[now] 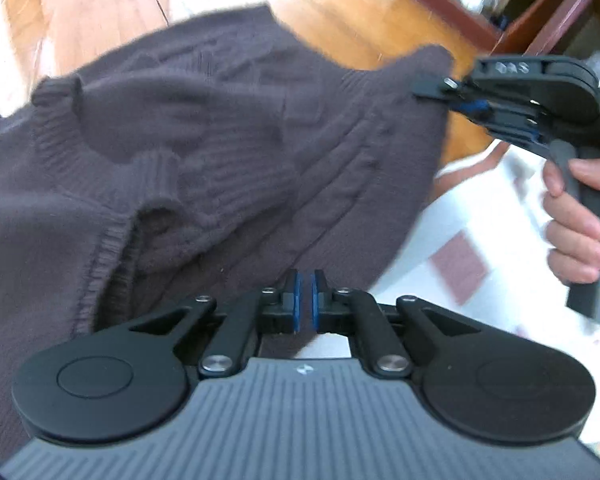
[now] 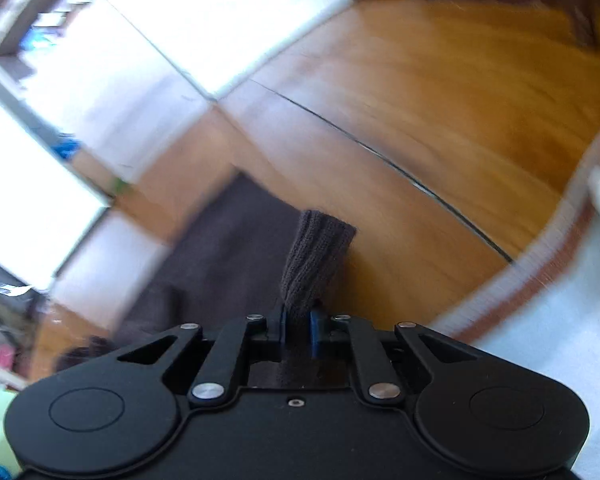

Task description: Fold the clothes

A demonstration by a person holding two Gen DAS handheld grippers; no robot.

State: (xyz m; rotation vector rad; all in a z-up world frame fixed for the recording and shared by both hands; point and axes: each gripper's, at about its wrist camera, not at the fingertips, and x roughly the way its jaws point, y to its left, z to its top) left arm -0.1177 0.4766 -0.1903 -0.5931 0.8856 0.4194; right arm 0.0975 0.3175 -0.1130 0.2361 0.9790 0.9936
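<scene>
A dark grey-brown knitted sweater [image 1: 204, 140] hangs lifted and spread in the left wrist view, with its ribbed collar at the left. My left gripper [image 1: 305, 280] is shut on the sweater's lower edge, its blue pads pressed on the knit. My right gripper [image 1: 432, 90] shows at the right of that view, held by a hand, shut on a corner of the sweater. In the right wrist view my right gripper [image 2: 298, 314] pinches a ribbed fold of the sweater [image 2: 314, 256], which sticks up between the fingers. The rest of the cloth hangs below to the left.
A wooden floor [image 2: 420, 100] lies below and behind the sweater. A white patterned cloth surface [image 1: 480, 232] with a reddish square lies at the lower right. Dark wooden furniture [image 1: 480, 20] stands at the back right. Both views are motion-blurred.
</scene>
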